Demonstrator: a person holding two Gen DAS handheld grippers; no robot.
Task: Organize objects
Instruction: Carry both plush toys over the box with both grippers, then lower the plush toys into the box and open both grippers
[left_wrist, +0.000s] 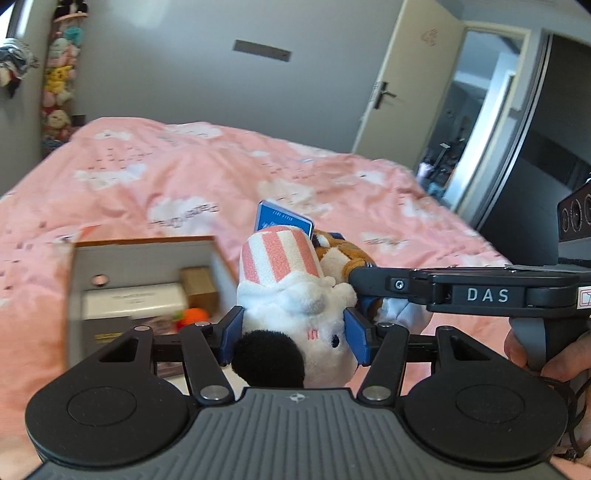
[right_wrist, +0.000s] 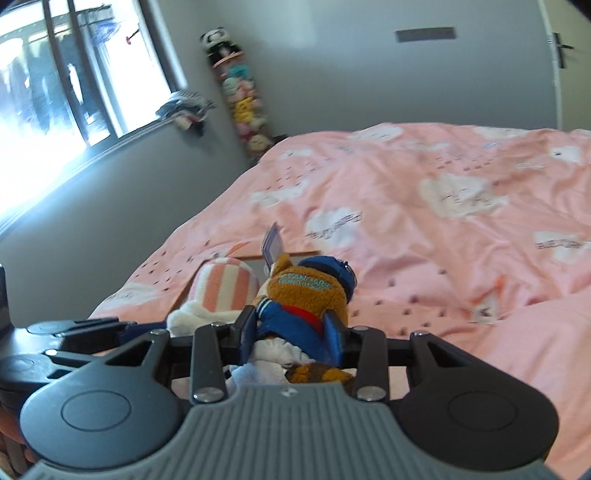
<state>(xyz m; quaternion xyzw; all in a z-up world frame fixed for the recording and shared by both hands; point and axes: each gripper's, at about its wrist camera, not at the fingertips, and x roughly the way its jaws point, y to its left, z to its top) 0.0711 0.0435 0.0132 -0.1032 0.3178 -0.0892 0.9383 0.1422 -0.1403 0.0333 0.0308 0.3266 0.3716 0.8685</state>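
white plush (left_wrist: 295, 314), striped hat (pink-white) | brown plush (right_wrist: 306, 291), blue outfit | touching

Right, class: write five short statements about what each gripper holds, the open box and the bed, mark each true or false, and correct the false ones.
1. The left gripper is shut on a white plush toy with a pink-and-white striped hat. True.
2. The right gripper is empty. False: it is shut on a brown plush toy in blue clothing.
3. The open box lies on the bed. True.
4. The box is empty. False: a white box and a small orange thing lie inside.
5. The bed cover is plain blue. False: it is pink with white patches.
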